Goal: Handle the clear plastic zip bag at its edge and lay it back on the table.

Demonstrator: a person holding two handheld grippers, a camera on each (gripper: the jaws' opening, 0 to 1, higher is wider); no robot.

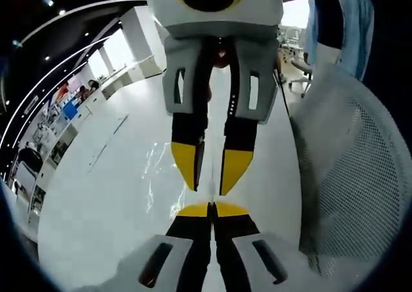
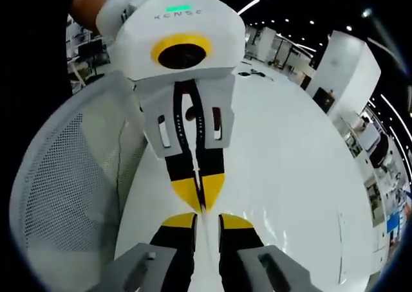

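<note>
1. My left claw (image 1: 211,209) is closed, its yellow tips together on the edge of the clear plastic zip bag (image 1: 158,176).
2. My right claw (image 2: 207,221) stands apart, facing the left one tip to tip.
3. The bag hangs low over the white table (image 1: 96,195), between the claws.
4. A white mesh chair (image 1: 360,176) stands just beside the table.

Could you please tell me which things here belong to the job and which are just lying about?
Job: zip bag, left claw, right claw, table.
Lying about: mesh chair, far counter.
</note>
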